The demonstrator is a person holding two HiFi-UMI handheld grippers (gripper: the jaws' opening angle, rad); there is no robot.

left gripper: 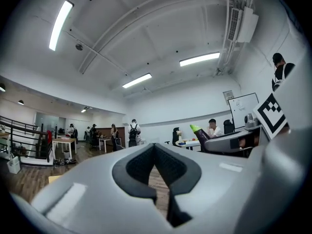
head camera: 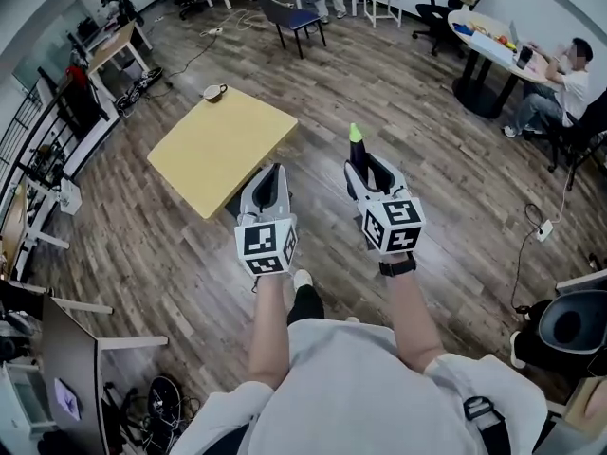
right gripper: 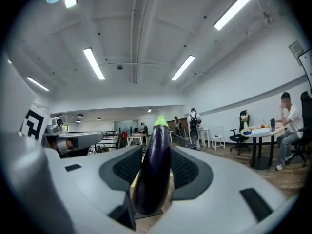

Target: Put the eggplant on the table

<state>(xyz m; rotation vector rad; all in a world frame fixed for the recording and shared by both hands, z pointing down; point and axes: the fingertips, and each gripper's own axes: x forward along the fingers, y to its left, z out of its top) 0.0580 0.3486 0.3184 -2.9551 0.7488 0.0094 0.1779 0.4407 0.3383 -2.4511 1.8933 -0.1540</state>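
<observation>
My right gripper [head camera: 365,167] is shut on a dark purple eggplant [head camera: 357,143], whose green stem end sticks out forward past the jaws. In the right gripper view the eggplant [right gripper: 155,169] fills the gap between the two dark pads of the gripper [right gripper: 156,147]. My left gripper [head camera: 272,171] is shut and holds nothing; its tips meet in the left gripper view [left gripper: 155,146]. That view also shows the eggplant [left gripper: 200,132] off to the right. The yellow table [head camera: 223,145] stands ahead and to the left of both grippers, just beyond the left one. Both grippers are held level over the wood floor.
A small cup [head camera: 214,91] sits at the table's far corner. A dark chair [head camera: 294,17] stands beyond it. A seated person [head camera: 560,88] is at a round table [head camera: 488,36] at the far right. Desks and gear [head camera: 57,131] line the left wall. A power strip [head camera: 543,227] lies on the floor.
</observation>
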